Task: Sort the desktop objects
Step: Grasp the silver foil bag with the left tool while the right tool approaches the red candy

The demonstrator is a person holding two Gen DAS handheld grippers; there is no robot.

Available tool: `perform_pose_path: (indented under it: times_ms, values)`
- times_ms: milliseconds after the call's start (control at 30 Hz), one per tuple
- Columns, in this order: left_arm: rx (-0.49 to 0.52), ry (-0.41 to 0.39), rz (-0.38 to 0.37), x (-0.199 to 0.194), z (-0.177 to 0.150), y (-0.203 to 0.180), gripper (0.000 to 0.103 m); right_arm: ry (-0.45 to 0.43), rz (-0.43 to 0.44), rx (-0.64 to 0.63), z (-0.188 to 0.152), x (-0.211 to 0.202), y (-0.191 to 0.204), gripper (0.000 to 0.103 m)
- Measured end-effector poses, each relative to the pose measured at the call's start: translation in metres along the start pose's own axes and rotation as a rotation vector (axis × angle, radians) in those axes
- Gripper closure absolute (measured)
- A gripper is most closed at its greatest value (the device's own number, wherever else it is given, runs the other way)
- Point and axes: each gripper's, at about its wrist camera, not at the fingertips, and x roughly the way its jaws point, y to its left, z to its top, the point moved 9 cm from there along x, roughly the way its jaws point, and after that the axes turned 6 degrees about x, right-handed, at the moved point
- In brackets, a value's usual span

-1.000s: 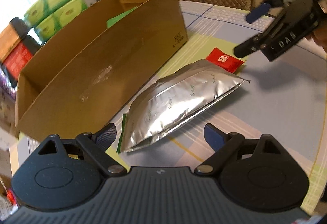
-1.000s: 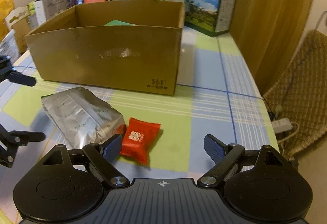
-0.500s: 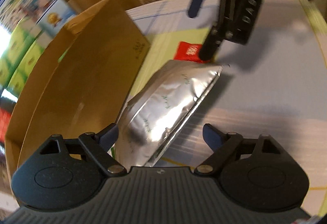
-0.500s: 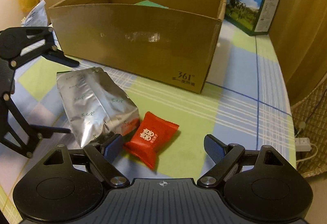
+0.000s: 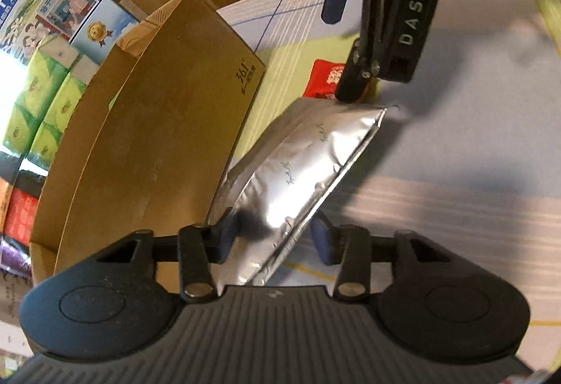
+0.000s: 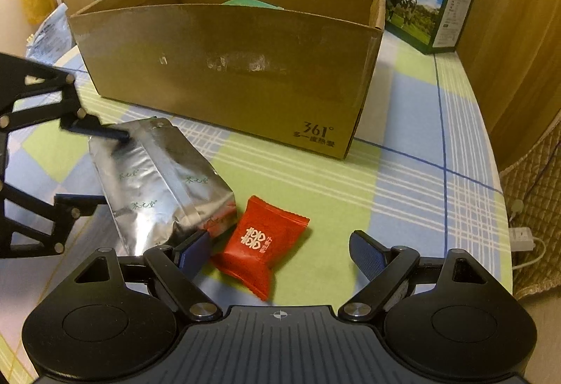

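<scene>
The silver foil pouch (image 5: 308, 159) lies on the bench (image 6: 413, 180) just in front of the cardboard box (image 6: 231, 68), with faint green print on its crinkled face. The left gripper (image 5: 277, 237) has its two blue-padded fingers set on either side of the pouch's near end. One pad presses against the pouch's side, and the other sits just beside the sealed edge, so the gripper is narrowed around the pouch, though a firm clamp cannot be confirmed. In the right wrist view the same pouch (image 6: 157, 180) shows with the left gripper's black fingers at its far-left end.

A red candy packet (image 6: 259, 244) with white characters lies on the bench touching the other end of the pouch. The right gripper (image 6: 280, 251) hovers over it with its fingers spread wide; the left finger rests near the pouch's corner, the right finger is well clear of the packet, and nothing is held. From the left wrist view, the right gripper (image 5: 342, 44) comes down from above, one finger tip close to the red packet (image 5: 326, 79).

The box is open at the top, and something green (image 6: 252, 2) shows inside it. Behind the box stand stacked cartons, among them a milk carton (image 6: 431, 2) with a cow picture. The bench is covered with a checked cloth in blue and pale green.
</scene>
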Motion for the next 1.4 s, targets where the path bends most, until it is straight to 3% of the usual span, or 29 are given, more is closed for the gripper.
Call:
perform_pose_path:
  times_ms: [100, 267, 367, 433, 533, 667, 800, 867, 933, 1067, 1100, 1233, 1400]
  values:
    - [-0.043, 0.025, -0.008, -0.008, -0.003, -0.003, 0.078, -0.001, 0.005, 0.009, -0.001, -0.003, 0.003, 0.019]
    - [-0.093, -0.008, -0.059, -0.019, -0.006, -0.011, 0.077, 0.004, 0.033, -0.023, -0.004, -0.003, 0.017, 0.019]
    - [-0.118, -0.017, -0.093, -0.025, -0.012, -0.010, 0.065, -0.010, 0.073, -0.075, -0.005, -0.004, 0.031, 0.019]
    - [-0.181, -0.024, -0.141, -0.029, -0.016, -0.005, 0.047, -0.016, 0.108, -0.108, -0.005, -0.006, 0.041, 0.019]
    - [-0.264, -0.030, -0.156, -0.037, -0.022, 0.003, 0.044, -0.040, 0.086, -0.114, 0.001, -0.007, 0.040, 0.019]
    - [-0.424, -0.037, -0.181, -0.047, -0.033, 0.014, 0.036, -0.115, 0.068, -0.027, 0.019, -0.012, 0.030, 0.019]
    - [-0.584, -0.024, -0.132, -0.053, -0.049, 0.038, 0.029, -0.134, -0.092, -0.120, 0.026, -0.003, 0.029, 0.019]
    - [-0.673, -0.014, -0.107, -0.053, -0.060, 0.051, 0.026, -0.106, -0.109, -0.147, 0.024, 0.006, 0.033, 0.019]
    - [-0.758, -0.004, -0.090, -0.053, -0.069, 0.061, 0.019, -0.097, -0.061, -0.184, 0.023, 0.011, 0.046, 0.019]
    - [-0.932, 0.000, -0.111, -0.053, -0.086, 0.075, 0.015, -0.064, 0.169, -0.279, 0.010, 0.007, 0.088, 0.019]
    - [-0.963, -0.002, -0.111, -0.053, -0.088, 0.077, 0.014, -0.071, 0.176, -0.297, 0.009, 0.005, 0.092, 0.019]
    - [-1.000, -0.001, -0.114, -0.048, -0.082, 0.077, 0.013, -0.060, 0.075, -0.184, 0.014, 0.004, 0.064, 0.019]
    - [-0.885, 0.055, -0.116, -0.027, -0.063, 0.063, 0.013, -0.016, 0.019, -0.003, 0.006, 0.001, 0.017, 0.018]
